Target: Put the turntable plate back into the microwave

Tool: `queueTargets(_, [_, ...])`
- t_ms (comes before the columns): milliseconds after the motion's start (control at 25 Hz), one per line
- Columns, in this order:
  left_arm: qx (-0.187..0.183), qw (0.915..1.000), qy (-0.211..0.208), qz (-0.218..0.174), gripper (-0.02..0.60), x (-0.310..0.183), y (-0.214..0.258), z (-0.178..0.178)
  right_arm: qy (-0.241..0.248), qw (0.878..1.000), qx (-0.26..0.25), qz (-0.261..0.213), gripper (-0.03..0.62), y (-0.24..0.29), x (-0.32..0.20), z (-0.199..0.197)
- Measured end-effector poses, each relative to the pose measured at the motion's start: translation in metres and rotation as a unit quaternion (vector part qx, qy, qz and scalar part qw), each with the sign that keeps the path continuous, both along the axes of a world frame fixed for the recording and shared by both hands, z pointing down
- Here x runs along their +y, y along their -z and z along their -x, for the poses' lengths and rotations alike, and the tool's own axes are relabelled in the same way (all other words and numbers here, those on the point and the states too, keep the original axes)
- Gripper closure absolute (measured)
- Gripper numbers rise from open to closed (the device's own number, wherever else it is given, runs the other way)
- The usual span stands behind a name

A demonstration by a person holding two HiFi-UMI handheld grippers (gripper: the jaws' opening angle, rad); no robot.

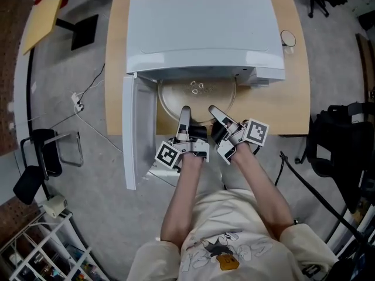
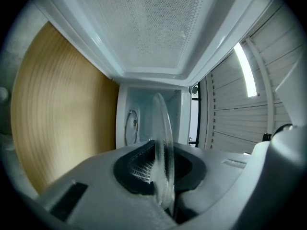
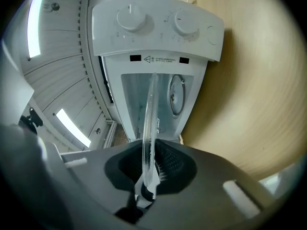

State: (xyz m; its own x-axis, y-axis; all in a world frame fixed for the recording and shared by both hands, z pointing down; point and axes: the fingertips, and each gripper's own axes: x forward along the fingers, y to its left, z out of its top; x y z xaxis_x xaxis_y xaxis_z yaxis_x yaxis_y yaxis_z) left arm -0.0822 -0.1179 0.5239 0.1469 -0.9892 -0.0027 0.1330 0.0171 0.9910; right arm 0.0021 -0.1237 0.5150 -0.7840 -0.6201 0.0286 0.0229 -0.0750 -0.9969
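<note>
Turntable plate (image 1: 196, 101) lies flat, far half already inside the microwave (image 1: 199, 34) mouth, near rim clamped by left gripper (image 1: 184, 119) and right gripper (image 1: 218, 117) side by side; cavity is dead ahead of both, neither nearer, so next move is judged a straight push inward.

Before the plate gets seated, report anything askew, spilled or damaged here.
Nothing looks spilled or broken. The turntable plate is only partway inside the open microwave, its near rim sticking out, clamped by the left gripper and right gripper.
</note>
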Motion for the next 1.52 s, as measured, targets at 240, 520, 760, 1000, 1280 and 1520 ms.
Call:
queueTargets(240, [-0.013, 0.9997, -0.01, -0.019, 0.551, -0.003, 0.001, 0.002, -0.011, 1.0, -0.006, -0.02, 0.557, -0.002, -0.001, 0.0])
queueTargets(520, [-0.014, 0.9991, -0.034, -0.023, 0.461, 0.005, -0.001, 0.001, -0.009, 1.0, 0.001, -0.021, 0.557, -0.008, -0.002, 0.0])
queueTargets(760, [-0.019, 0.9983, -0.051, -0.023, 0.5, 0.02, -0.008, -0.006, -0.011, 0.999, 0.008, -0.029, 0.557, -0.012, -0.012, 0.002])
queueTargets(1000, [-0.012, 0.998, -0.055, -0.028, 0.534, -0.005, -0.017, -0.001, -0.012, 0.999, 0.012, -0.036, 0.557, -0.024, -0.037, 0.007])
queueTargets(1280, [-0.016, 0.9977, -0.059, -0.031, 0.529, -0.045, -0.024, 0.003, -0.037, 0.999, -0.009, -0.03, 0.553, -0.035, -0.073, 0.011])
queueTargets(1520, [-0.007, 0.9974, -0.067, -0.026, 0.525, -0.074, -0.038, 0.006, -0.043, 0.999, 0.004, -0.028, 0.548, -0.05, -0.101, 0.014])
